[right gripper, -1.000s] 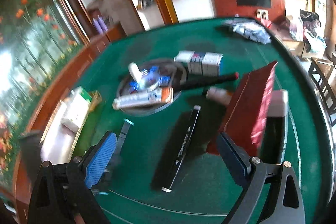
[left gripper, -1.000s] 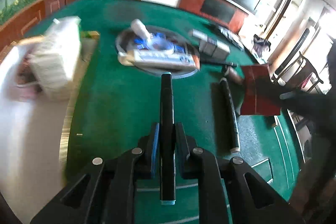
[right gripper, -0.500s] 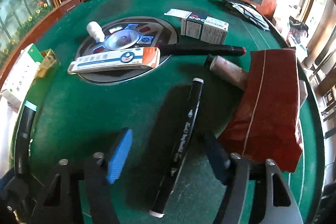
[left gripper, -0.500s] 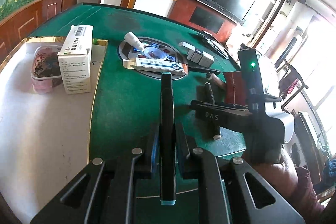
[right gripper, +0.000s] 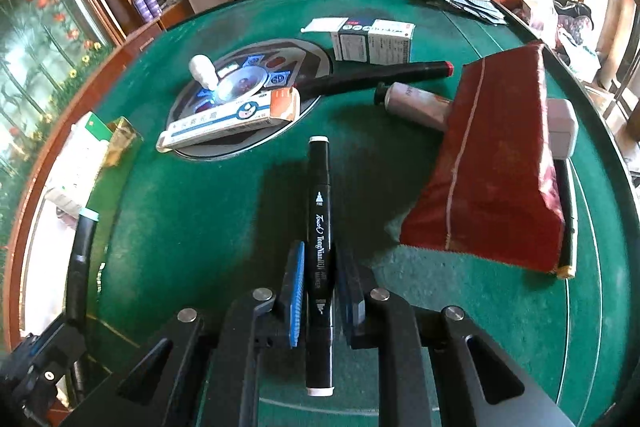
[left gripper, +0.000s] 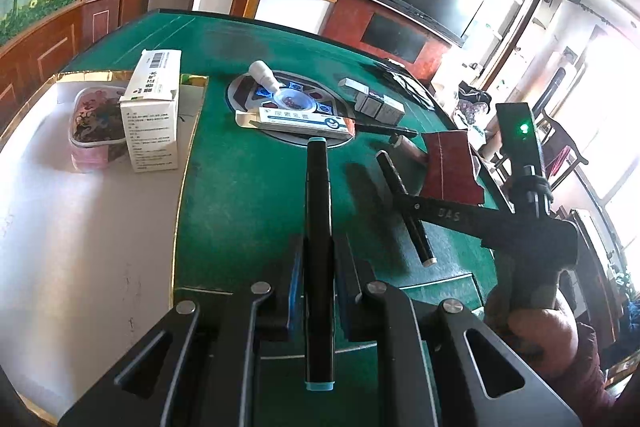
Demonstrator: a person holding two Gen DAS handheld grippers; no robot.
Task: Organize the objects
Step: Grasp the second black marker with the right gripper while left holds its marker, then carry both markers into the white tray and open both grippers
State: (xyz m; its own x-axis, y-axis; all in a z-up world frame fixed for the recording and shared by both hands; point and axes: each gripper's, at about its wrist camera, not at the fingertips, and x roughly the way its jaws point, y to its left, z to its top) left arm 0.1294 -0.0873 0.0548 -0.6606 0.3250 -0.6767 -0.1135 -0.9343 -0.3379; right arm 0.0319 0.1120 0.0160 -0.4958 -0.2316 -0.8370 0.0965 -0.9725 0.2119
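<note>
- Closest in: the right gripper (right gripper: 318, 293) has just been closing, and its pads now clamp a black art marker with white end caps (right gripper: 319, 227) around mid-barrel. The marker still looks to be lying on the green felt table (right gripper: 208, 227), pointing straight away.
- The left gripper (left gripper: 316, 291) is clenched on its own black marker with teal end caps (left gripper: 318, 227), gripped along the rear half of the barrel.
- Handling guess: these markers are light, stiff plastic and a bit slick, so a mid-barrel pinch should keep them from pivoting. Nothing fragile here.
- Just right of the white-capped marker sits a red fabric pouch (right gripper: 492, 167), soft and floppy by the look of it.
- Further out: a cosmetic tube (right gripper: 416, 103), a red-tipped black marker (right gripper: 380, 77), and an ointment box (right gripper: 236, 123) on the round centre plate (right gripper: 312, 55).
- Far side: small medicine boxes (right gripper: 374, 41).
</note>
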